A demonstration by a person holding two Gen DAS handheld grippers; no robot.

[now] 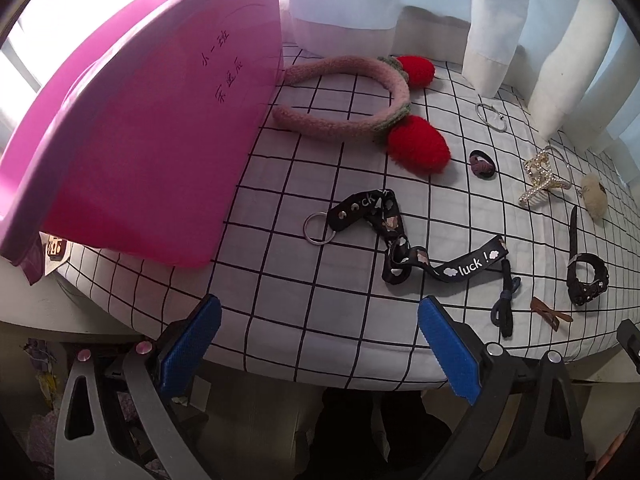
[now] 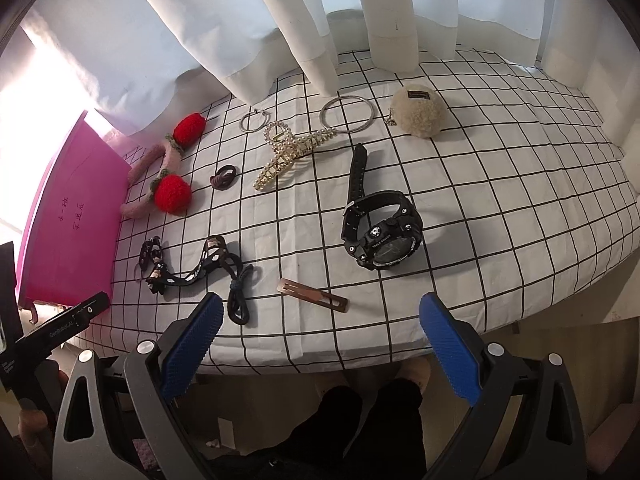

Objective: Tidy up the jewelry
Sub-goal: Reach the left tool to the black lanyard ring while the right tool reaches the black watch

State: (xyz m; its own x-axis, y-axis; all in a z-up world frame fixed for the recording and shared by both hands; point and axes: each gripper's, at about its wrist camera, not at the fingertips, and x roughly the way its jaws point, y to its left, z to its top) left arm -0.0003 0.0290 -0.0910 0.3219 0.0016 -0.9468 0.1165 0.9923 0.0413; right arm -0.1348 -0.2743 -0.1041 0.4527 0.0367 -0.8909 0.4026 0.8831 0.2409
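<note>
In the left wrist view, the left tool (image 1: 318, 344) is held low at the near edge of the table (image 1: 320, 312), its ribbed blue pads (image 1: 450, 354) spread wide with nothing between them. A glossy pink bin (image 1: 132, 152) with handwritten characters is tilted over the checked cloth at the left. A fuzzy pink headband (image 1: 340, 96) with two red pom-poms lies beside it. A black strap (image 1: 400, 248) printed "luck !" is curled just ahead of the pads, with a metal ring at one end.

In the right wrist view, the right tool (image 2: 320, 342) is likewise held at the table's near edge, pads parted and empty. A black watch (image 2: 380, 232) lies ahead of it, a flat copper clip (image 2: 314, 290) nearer. A pearl claw clip (image 2: 284, 152), a steel hoop (image 2: 347, 114) and a woolly cream ball (image 2: 418, 114) are seen farther back.
</note>
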